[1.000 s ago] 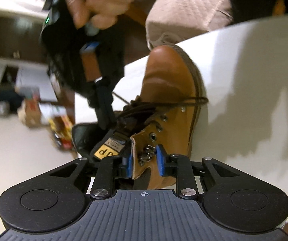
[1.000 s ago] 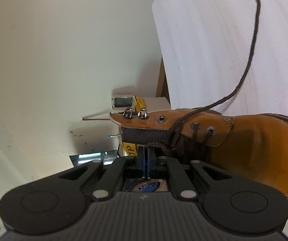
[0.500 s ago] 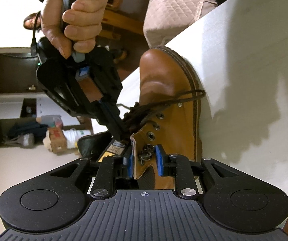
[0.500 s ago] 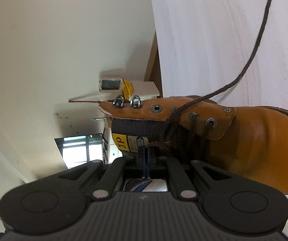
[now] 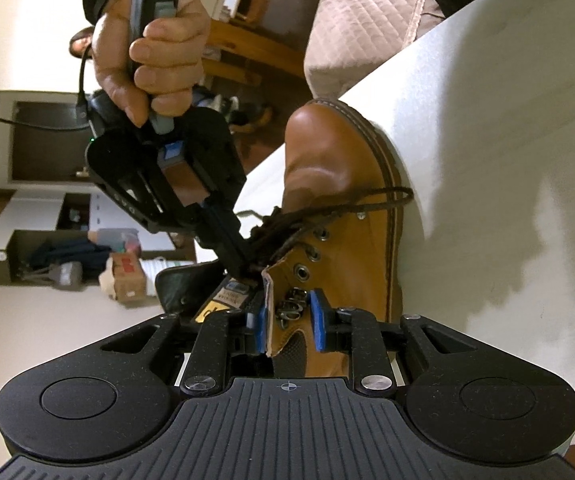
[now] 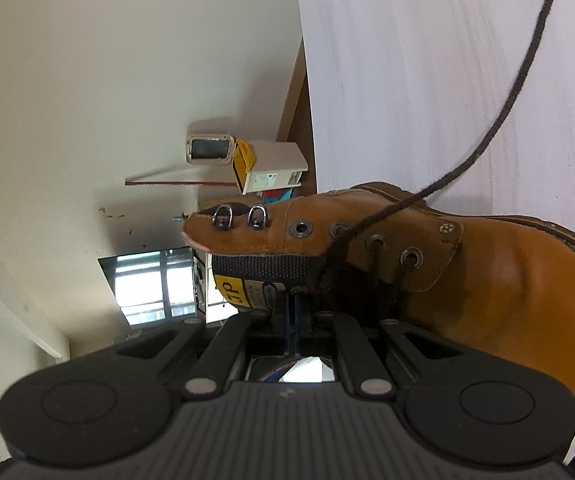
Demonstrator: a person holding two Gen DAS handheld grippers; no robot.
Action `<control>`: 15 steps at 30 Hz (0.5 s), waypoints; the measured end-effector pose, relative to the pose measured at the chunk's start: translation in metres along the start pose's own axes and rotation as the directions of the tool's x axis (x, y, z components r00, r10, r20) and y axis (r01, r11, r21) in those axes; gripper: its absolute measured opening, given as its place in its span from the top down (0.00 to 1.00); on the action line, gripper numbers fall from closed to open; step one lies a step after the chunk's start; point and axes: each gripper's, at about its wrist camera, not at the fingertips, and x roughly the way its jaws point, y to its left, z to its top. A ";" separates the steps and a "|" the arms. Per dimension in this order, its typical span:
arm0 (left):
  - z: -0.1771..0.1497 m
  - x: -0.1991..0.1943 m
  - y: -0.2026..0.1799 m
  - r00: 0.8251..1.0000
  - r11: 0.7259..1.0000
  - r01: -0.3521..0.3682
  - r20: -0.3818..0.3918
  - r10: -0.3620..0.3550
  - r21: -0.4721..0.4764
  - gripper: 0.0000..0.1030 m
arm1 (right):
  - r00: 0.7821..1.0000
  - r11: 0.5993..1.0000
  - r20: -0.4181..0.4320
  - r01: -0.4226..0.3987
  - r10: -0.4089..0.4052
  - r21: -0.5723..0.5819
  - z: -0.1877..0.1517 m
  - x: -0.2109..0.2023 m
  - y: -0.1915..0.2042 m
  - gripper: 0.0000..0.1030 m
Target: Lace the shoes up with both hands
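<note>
Left wrist view: the left gripper [image 5: 289, 323] clamps the boot's [image 5: 339, 208] hooked eyelet flap on the white table [image 5: 507, 120]; right wrist view: the right gripper [image 6: 292, 312] pinches the dark lace [image 6: 499, 120] (jaws fully together) at the tongue.

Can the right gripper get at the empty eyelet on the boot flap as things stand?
Probably yes: the right gripper, shut near the laces, sits close beside the empty eyelet. Nothing covers it; the left gripper straddles the flap lower down.
</note>
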 end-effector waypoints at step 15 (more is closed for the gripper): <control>-0.002 -0.002 0.000 1.000 0.999 -0.011 0.009 0.011 -0.039 0.78 | 0.995 0.994 -0.067 0.068 -0.073 -0.081 0.001 0.005 0.008 0.97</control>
